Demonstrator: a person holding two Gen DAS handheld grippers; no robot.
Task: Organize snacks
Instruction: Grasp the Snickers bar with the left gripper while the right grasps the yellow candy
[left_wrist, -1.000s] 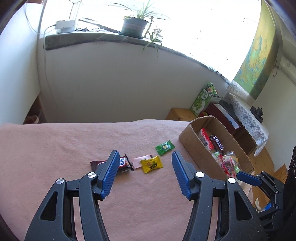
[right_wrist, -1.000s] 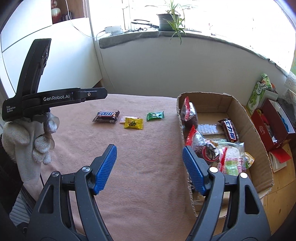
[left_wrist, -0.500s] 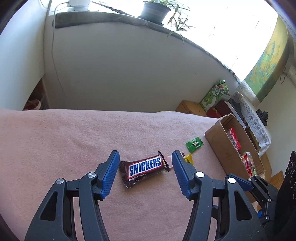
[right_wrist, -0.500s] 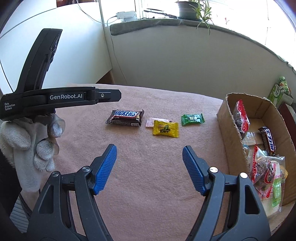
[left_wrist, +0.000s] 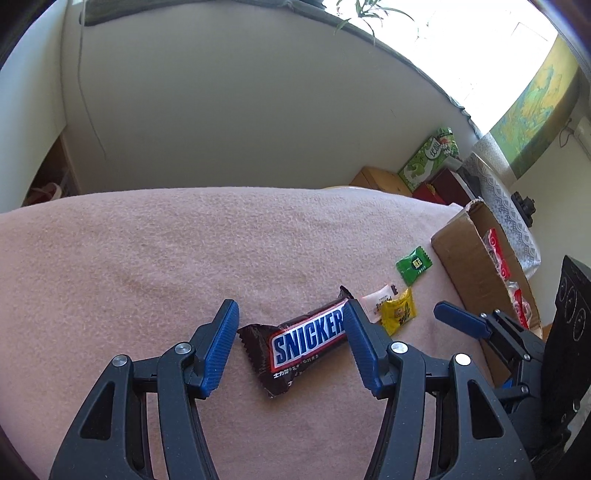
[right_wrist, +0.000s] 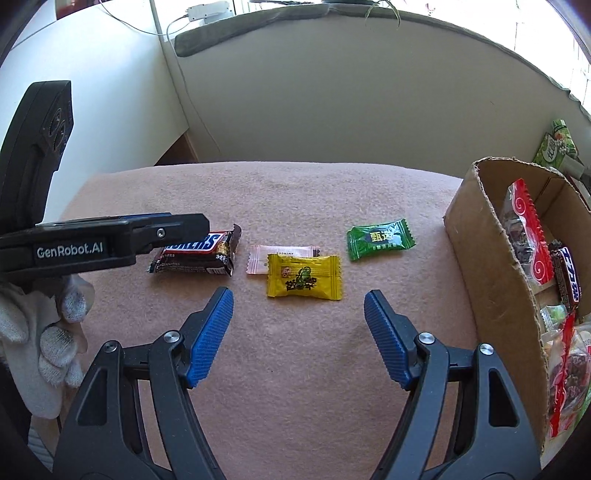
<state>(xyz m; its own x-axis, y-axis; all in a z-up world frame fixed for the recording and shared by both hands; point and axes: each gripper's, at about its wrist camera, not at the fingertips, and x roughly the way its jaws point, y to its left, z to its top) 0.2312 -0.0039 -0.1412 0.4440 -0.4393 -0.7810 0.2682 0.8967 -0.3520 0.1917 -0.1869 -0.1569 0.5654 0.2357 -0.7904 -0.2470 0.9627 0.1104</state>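
A brown Snickers bar (left_wrist: 306, 339) lies flat on the pink blanket (left_wrist: 147, 266), and my left gripper (left_wrist: 289, 305) stands open over it, one blue finger at each end, pads not pressing. In the right wrist view the same bar (right_wrist: 199, 253) is partly hidden behind the left gripper's black finger (right_wrist: 110, 243). My right gripper (right_wrist: 299, 296) is open and empty, just short of a yellow candy (right_wrist: 303, 277) that overlaps a pink-white candy (right_wrist: 280, 254). A green candy (right_wrist: 380, 238) lies further right. The cardboard box (right_wrist: 491, 266) at the right holds several snack packets.
A white-gloved hand (right_wrist: 44, 332) holds the left gripper. Beyond the blanket's far edge rises a pale wall (right_wrist: 332, 110) under a window sill. A green carton (left_wrist: 432, 155) and low wooden furniture (left_wrist: 380, 177) stand behind the box.
Both grippers have come down and closer to the snacks. The left one now straddles the Snickers bar. The right one has swung left from the box to the yellow candy.
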